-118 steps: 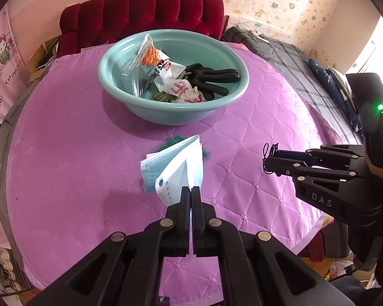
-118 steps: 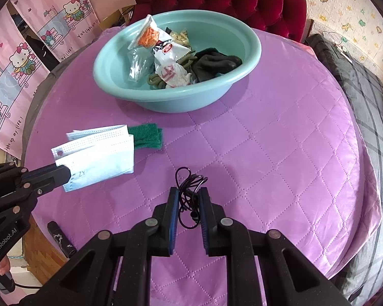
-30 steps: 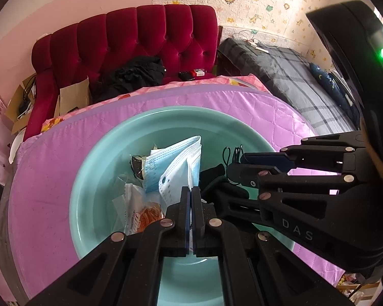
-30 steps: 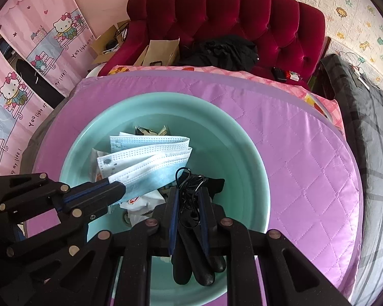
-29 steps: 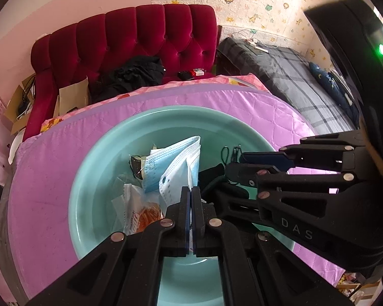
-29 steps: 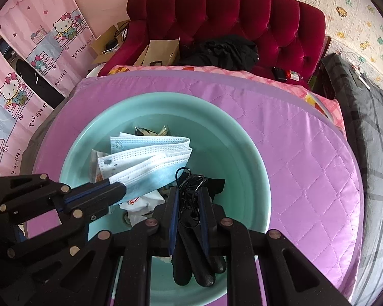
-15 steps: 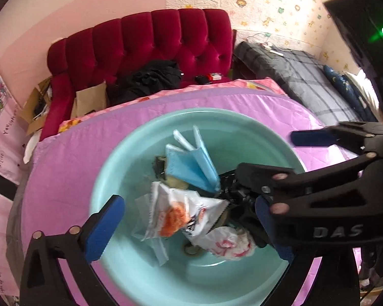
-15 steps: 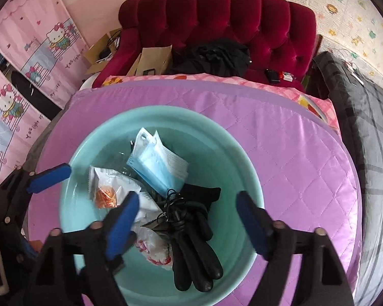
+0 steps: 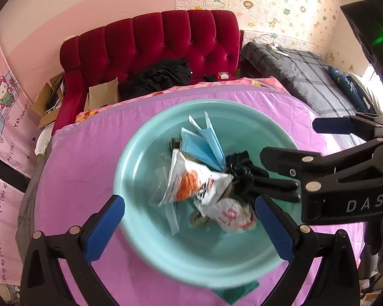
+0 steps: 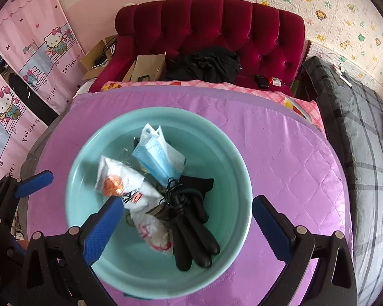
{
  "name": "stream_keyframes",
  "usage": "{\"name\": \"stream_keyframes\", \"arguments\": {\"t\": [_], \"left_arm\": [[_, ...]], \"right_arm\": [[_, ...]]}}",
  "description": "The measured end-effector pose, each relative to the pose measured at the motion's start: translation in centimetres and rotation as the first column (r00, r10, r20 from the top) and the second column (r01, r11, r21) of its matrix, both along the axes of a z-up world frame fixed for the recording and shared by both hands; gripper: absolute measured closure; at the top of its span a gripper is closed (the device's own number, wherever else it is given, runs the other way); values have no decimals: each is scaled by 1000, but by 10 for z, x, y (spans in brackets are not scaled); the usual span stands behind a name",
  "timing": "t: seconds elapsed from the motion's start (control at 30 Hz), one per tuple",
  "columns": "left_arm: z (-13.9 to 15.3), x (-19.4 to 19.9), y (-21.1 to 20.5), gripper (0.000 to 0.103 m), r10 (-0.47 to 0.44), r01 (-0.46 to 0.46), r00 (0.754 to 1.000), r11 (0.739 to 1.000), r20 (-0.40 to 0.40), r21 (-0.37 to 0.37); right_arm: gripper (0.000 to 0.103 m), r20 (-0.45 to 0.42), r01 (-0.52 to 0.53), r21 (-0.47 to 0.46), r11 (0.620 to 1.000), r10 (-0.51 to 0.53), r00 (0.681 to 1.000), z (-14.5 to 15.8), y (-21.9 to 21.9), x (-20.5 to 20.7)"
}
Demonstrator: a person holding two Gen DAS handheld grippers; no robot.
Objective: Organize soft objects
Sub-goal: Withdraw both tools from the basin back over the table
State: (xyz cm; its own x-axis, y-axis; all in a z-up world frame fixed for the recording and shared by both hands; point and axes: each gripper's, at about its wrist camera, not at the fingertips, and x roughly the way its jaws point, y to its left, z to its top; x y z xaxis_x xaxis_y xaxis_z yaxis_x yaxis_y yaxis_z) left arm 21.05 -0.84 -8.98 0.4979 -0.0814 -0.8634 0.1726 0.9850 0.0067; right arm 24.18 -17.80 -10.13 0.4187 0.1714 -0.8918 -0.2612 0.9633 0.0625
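Both grippers are hovering over the teal basin point(image 10: 232, 158) at frame centre on the purple-quilted table point(image 10: 293, 168). Left gripper point(image 9: 189, 227): fingers standing wide apart, gripping nothing. Right gripper point(image 10: 186, 225): jaws opening, nothing between them. Blue face masks point(image 10: 155, 160), black cord point(image 10: 175, 193), black gloves point(image 10: 194, 232) and snack packets point(image 10: 120, 181) are lying inside the basin.
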Motion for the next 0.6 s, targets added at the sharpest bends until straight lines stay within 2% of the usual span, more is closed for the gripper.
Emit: {"name": "stream_keyframes", "arguments": {"t": [0.37,0.47,0.6], "left_arm": [[28,-52,2,0,-16,16,999,1000,37,4],[34,-67,3,0,-23,24,999,999,29,-26],[42,-88,5,0,-20,21,999,1000,43,-20]], "right_arm": [[0,26,-8,-15,1000,8,1000,27,8,-46],[0,34,-13,-15,1000,13,999,35,10,-61],[0,40,-15,-22,1000,16,999,43,13,-81]]}}
